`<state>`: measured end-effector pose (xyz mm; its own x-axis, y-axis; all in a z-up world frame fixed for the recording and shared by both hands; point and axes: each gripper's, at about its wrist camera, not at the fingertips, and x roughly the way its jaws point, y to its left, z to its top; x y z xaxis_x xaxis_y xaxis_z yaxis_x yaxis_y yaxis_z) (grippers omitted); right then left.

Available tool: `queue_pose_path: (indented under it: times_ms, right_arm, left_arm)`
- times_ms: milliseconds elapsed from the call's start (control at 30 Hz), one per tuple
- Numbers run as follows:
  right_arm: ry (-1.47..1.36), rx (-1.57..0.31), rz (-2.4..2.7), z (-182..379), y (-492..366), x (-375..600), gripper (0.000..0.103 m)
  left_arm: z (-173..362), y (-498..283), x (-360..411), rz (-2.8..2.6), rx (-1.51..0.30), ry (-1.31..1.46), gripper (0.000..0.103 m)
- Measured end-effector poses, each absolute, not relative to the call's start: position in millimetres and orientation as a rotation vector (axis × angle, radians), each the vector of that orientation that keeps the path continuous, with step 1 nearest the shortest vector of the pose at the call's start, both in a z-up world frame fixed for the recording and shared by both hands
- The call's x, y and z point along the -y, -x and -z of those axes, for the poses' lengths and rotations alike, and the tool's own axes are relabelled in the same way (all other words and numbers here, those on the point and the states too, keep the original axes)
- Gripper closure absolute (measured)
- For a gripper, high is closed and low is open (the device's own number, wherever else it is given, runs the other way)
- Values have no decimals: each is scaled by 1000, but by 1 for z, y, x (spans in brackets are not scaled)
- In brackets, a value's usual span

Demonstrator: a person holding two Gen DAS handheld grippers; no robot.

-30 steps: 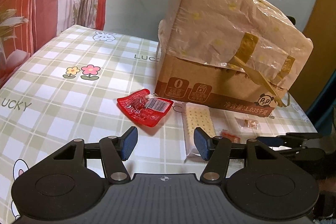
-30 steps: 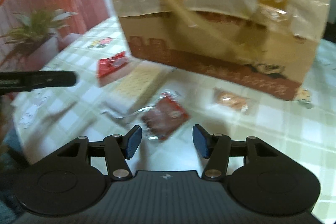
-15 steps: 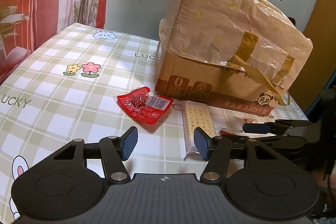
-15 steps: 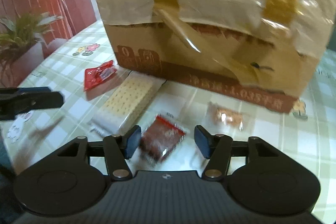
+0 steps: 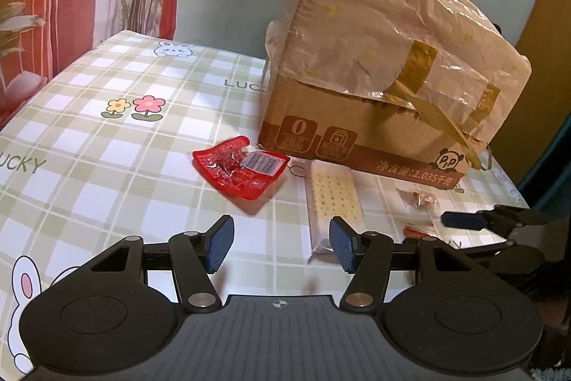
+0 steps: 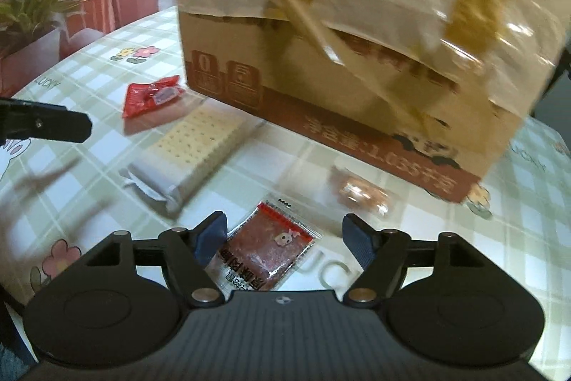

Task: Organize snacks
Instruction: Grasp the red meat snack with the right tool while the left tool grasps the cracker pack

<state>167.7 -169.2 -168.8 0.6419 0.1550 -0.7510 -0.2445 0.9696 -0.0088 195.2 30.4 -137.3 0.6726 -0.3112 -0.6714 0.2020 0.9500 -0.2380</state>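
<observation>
Pick-up step: right gripper point(image 6: 283, 240), jaws just opening wide and gripping nothing, is straddling the flat clear sachet of reddish-brown dried meat point(image 6: 266, 252) lying between its fingers on the checked tablecloth point(image 6: 249, 174); next, presumably lowering and closing.

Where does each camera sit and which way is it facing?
Left wrist: rides the left gripper, angled down at the checked tablecloth toward the plastic-wrapped cardboard box; its open jaws show, with nothing between them.
Right wrist: rides the right gripper, angled down over the dark red jerky packet; its jaws have just been opening.
Shared: the box, the pale cracker pack, the crumpled red wrapper, each other's gripper.
</observation>
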Motion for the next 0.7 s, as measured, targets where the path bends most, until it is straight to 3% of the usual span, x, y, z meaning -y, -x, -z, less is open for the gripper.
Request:
queue_pose_path:
  times_ms: [333,433,700]
  right_arm:
    - [-81,-906,-244,156,-161,193,30]
    - [-95,-940,-278,157,-161,190,41]
    - [-31,-906,-320,167,-172,174,44]
  left_arm:
    - [139,-195,-31,303,-791,145,42]
    - [140,-195,-31,304,-794,147,42]
    - [143,-195,-32,303,-800,148,42]
